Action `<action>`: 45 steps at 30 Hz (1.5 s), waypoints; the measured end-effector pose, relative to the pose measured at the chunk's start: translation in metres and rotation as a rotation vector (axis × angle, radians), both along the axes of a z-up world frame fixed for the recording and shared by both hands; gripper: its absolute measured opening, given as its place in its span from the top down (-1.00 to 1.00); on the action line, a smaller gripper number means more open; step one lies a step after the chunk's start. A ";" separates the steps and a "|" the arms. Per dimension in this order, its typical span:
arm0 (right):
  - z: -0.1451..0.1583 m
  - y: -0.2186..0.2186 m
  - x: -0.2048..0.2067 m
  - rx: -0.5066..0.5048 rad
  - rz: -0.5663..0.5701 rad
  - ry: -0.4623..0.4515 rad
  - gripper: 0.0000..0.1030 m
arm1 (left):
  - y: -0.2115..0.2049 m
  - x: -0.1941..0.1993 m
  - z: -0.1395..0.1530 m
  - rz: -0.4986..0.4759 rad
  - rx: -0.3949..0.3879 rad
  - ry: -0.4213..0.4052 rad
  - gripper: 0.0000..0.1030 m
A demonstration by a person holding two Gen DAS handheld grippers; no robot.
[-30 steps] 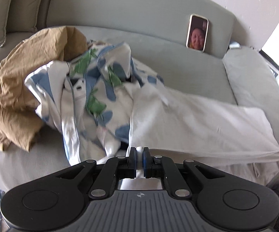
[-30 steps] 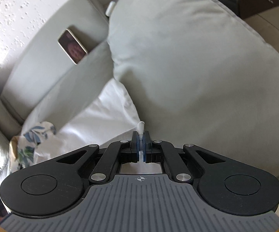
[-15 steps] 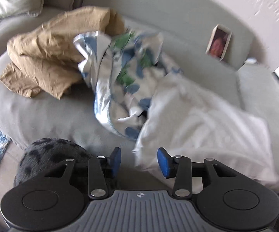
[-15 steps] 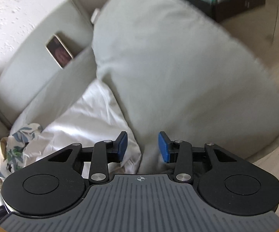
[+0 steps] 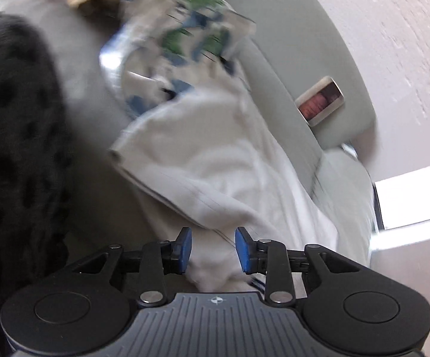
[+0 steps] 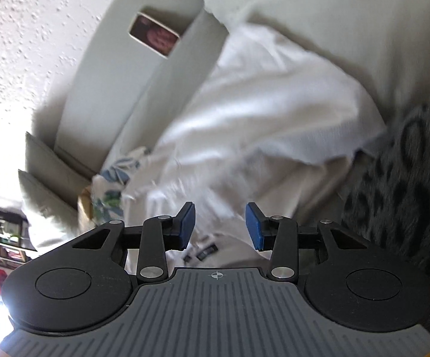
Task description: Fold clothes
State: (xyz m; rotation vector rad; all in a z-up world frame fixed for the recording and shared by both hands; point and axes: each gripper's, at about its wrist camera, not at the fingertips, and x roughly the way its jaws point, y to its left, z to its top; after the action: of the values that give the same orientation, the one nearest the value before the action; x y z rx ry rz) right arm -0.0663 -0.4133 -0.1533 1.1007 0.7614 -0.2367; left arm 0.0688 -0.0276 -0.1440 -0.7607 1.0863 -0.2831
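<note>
Both grippers, clamped on cloth 1 s ago, now released: left gripper (image 5: 212, 245) & right gripper (image 6: 219, 227) jaws wide, over white garment (image 5: 230, 166) on sofa (image 5: 277, 68); floral garment (image 5: 182, 44) beyond, phone (image 5: 319, 101) on backrest.

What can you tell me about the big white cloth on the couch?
The white garment looks like soft, thin fabric, plain white with a stitched hem along one edge. It lies rumpled on the grey sofa seat, not held by anything. The flowery blue-and-green cloth touches its far end. Both the left gripper and the right gripper are open, with white fabric showing between their blue pads. A small tag or label shows near the right gripper. The pictures are blurry, so finer details are unclear.
</note>
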 end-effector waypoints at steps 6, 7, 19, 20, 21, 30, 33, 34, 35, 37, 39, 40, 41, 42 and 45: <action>-0.005 -0.008 -0.005 0.008 -0.059 -0.030 0.13 | 0.008 0.006 -0.013 0.070 -0.040 0.062 0.44; -0.005 -0.009 -0.006 0.009 -0.064 -0.034 0.13 | 0.008 0.007 -0.016 0.077 -0.048 0.073 0.44; -0.024 -0.041 -0.040 0.094 -0.358 0.033 0.12 | 0.018 0.015 -0.021 0.108 -0.107 0.070 0.38; -0.025 -0.042 -0.043 0.101 -0.382 0.044 0.12 | 0.019 0.015 -0.023 0.112 -0.107 0.074 0.38; -0.027 -0.042 -0.044 0.102 -0.398 0.059 0.12 | 0.020 0.015 -0.024 0.116 -0.108 0.079 0.38; -0.047 -0.037 -0.045 0.155 -0.543 0.033 0.04 | 0.023 0.015 -0.025 0.111 -0.118 0.064 0.38; -0.046 -0.033 -0.042 0.158 -0.530 0.024 0.04 | 0.023 0.015 -0.026 0.108 -0.123 0.067 0.35; -0.046 -0.032 -0.041 0.160 -0.523 0.023 0.04 | 0.023 0.015 -0.026 0.109 -0.126 0.068 0.35; -0.047 -0.031 -0.039 0.161 -0.512 0.026 0.04 | 0.023 0.015 -0.027 0.110 -0.128 0.068 0.35; -0.054 -0.030 -0.038 0.176 -0.517 0.031 0.04 | 0.023 0.015 -0.028 0.113 -0.134 0.069 0.35; -0.060 -0.029 -0.039 0.188 -0.546 0.008 0.04 | 0.024 0.015 -0.029 0.118 -0.142 0.070 0.31; -0.063 -0.028 -0.039 0.182 -0.560 -0.004 0.04 | 0.025 0.015 -0.029 0.121 -0.148 0.070 0.28; -0.064 -0.028 -0.040 0.168 -0.579 -0.031 0.04 | 0.026 0.015 -0.029 0.124 -0.154 0.070 0.27; -0.065 -0.029 -0.040 0.153 -0.591 -0.056 0.04 | 0.027 0.015 -0.029 0.126 -0.159 0.069 0.25; -0.068 -0.030 -0.040 0.122 -0.615 -0.095 0.04 | 0.028 0.014 -0.029 0.134 -0.168 0.069 0.24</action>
State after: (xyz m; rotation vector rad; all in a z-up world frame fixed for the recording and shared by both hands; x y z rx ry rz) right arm -0.1066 -0.4434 -0.2210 1.4341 0.3369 -0.6570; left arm 0.0831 0.0003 -0.1730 -0.9949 1.0796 -0.2370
